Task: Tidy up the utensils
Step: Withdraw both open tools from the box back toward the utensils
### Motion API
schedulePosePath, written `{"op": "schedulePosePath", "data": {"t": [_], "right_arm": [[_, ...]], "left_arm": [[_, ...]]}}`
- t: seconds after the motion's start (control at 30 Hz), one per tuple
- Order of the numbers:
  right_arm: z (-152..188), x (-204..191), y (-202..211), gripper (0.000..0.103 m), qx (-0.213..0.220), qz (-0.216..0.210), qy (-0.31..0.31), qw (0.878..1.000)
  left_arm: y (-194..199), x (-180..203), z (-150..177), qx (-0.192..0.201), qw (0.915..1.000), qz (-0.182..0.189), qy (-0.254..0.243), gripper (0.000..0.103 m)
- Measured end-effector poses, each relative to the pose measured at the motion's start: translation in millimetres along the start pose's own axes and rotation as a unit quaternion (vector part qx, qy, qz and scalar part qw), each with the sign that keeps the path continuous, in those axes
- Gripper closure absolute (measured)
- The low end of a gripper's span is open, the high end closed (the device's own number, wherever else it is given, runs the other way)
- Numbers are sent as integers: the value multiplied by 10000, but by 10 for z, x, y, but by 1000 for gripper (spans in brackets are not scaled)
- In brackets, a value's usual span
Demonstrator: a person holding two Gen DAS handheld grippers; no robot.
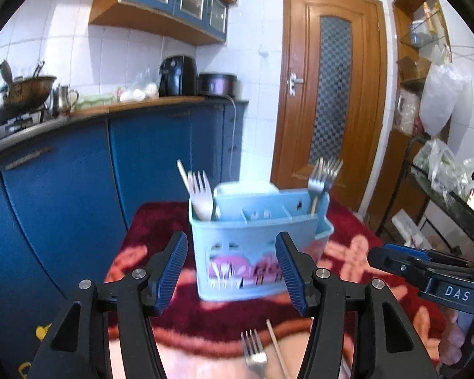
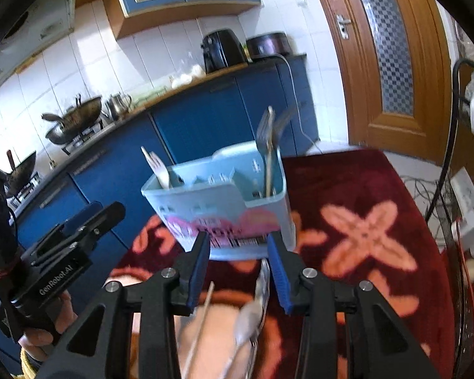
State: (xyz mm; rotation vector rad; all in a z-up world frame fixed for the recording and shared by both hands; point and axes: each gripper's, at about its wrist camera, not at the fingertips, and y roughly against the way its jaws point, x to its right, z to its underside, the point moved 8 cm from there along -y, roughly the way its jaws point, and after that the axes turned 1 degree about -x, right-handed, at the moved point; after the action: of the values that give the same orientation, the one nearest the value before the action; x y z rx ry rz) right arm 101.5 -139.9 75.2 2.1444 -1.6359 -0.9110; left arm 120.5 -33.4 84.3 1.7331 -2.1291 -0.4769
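Black left gripper: marked "GenRobot.AI"; fingers apart, empty.
Right gripper: marked "DAS"; fingers apart, empty.
Caddy: light blue, barcode label on its front.

Motion blur softens the caddy and its print, leaving the forks standing in it indistinct. A fork and a stick run off the bottom edge; a smeared utensil on the cloth cannot be identified.
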Motion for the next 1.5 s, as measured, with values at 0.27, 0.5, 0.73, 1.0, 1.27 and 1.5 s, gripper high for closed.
{"op": "schedulePosePath", "data": {"t": [0.27,0.5,0.73,1.0,1.27,1.5], "right_arm": [[395,132,-126,62,-536,101,-143,9984],[666,223,-207,62,-924,173,-218,9953],[914,237,-271,62,-1258,198,-201,9917],[1101,216,-315,62,-1494,222,-127,9885],[1199,211,-359,62,-1632,245,-52,9863],[1237,189,-396,62,-1673,372,121,9851]], "left_arm": [[-115,-59,372,-610,9981,20,78,43],[-227,-108,685,-1133,9932,36,256,43],[-327,-104,982,-1664,9852,85,405,43],[-394,-47,1238,-2154,9749,271,493,43],[-435,79,1454,-2581,9624,636,562,44],[-425,158,1537,-2662,9620,546,269,65]]}}
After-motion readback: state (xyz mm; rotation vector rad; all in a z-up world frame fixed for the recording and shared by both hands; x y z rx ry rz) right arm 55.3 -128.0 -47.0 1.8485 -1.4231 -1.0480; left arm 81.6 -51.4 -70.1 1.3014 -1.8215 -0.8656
